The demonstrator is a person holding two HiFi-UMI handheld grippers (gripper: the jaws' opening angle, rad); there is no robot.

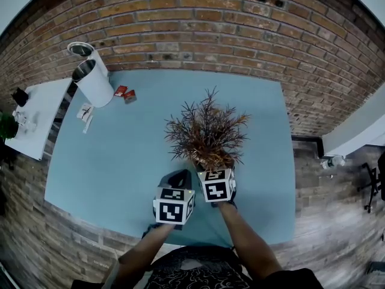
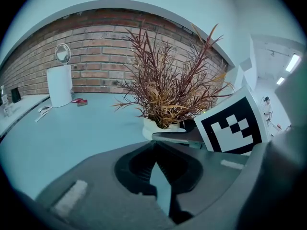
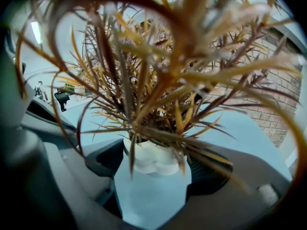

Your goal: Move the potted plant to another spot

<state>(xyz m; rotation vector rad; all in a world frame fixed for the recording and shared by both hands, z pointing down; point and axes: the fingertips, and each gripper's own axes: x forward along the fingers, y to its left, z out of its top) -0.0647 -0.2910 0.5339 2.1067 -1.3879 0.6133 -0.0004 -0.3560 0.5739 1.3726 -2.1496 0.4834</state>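
A potted plant [image 1: 207,138] with spiky reddish-brown leaves in a small white pot [image 3: 152,153] stands on the teal table [image 1: 114,161], near the middle of its front edge. The right gripper [image 3: 154,164] has its jaws clamped on the pot's sides. Just beside it, the left gripper [image 2: 156,161] holds nothing, its jaw tips together.

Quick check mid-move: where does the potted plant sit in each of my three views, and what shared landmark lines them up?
Head view: potted plant at centre of the table, just beyond the right tool.
Left gripper view: centre-right, ahead of the tool, white pot low.
Right gripper view: fills the frame, white pot between the jaws.
Shared landmark: brick wall, behind the plant in the left gripper view, at the right edge of the right gripper view.
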